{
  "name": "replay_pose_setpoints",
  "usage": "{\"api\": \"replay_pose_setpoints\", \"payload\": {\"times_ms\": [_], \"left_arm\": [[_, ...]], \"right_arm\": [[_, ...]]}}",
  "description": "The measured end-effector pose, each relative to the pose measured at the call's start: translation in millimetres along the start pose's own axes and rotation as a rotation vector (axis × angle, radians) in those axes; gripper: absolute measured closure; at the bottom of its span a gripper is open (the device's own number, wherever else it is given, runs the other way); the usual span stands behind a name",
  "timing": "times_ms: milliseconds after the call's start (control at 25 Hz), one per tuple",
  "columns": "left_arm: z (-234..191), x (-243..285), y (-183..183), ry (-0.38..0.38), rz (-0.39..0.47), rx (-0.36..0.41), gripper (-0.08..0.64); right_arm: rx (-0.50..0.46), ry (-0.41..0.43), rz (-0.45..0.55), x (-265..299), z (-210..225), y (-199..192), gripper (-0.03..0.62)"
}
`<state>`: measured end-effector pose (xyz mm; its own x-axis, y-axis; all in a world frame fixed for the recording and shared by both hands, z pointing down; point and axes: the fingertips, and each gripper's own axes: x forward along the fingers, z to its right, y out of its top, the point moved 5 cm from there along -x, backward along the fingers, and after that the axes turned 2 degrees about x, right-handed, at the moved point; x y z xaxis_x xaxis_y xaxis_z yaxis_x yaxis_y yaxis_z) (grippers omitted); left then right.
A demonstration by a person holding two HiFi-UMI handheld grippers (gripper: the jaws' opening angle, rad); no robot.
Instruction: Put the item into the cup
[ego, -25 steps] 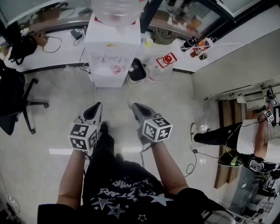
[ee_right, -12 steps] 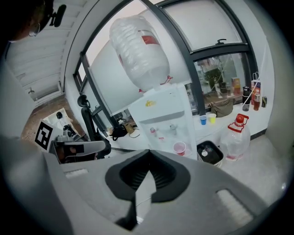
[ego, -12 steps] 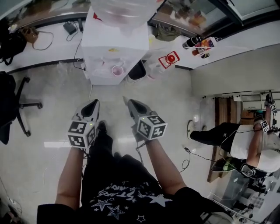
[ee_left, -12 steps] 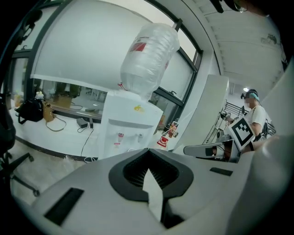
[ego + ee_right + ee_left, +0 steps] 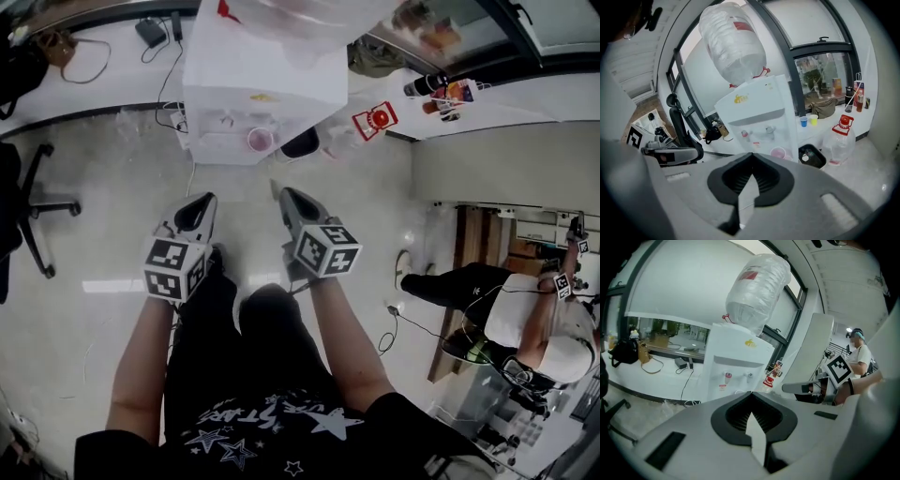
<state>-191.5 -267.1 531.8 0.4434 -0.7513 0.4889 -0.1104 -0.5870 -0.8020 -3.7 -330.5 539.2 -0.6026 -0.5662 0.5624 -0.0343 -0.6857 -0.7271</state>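
Note:
A pink cup (image 5: pixel 260 140) stands in the tap recess of a white water dispenser (image 5: pixel 267 80); the right gripper view shows the cup (image 5: pixel 778 152) below the taps. No loose item shows between any jaws. My left gripper (image 5: pixel 201 210) and right gripper (image 5: pixel 292 200) are held side by side above the floor, short of the dispenser, both shut with nothing in them. In the left gripper view the left gripper (image 5: pixel 751 395) points at the dispenser (image 5: pixel 736 364), and its body hides the cup. The right gripper (image 5: pixel 750 157) points the same way.
A black bin (image 5: pixel 302 143) and a clear jug with a red cap (image 5: pixel 375 120) stand right of the dispenser. Small blue (image 5: pixel 803 121) and yellow (image 5: pixel 813 119) cups sit on the sill. An office chair (image 5: pixel 28 202) is at left, another person (image 5: pixel 525 319) at right.
The dispenser and cup have come closer and slid up the head view as I walk towards them. Both grippers stay shut and side by side.

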Motion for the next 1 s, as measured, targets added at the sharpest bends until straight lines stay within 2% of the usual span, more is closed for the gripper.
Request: {"api": "replay_pose_setpoints", "payload": {"times_ms": [760, 880, 1000], "left_arm": [[-52.4, 67.0, -24.6, 0.08, -0.021, -0.006, 0.552], [-58.8, 76.0, -27.1, 0.089, -0.017, -0.014, 0.552], [-63.5, 84.5, -28.0, 0.09, -0.015, -0.004, 0.552]], "right_arm": [[0.058, 0.014, 0.016, 105.1, 58.4, -11.9, 0.592], [0.026, 0.05, 0.031, 121.1, 61.5, -12.3, 0.592], [0.003, 0.046, 0.023, 135.9, 66.4, -13.8, 0.592]]}}
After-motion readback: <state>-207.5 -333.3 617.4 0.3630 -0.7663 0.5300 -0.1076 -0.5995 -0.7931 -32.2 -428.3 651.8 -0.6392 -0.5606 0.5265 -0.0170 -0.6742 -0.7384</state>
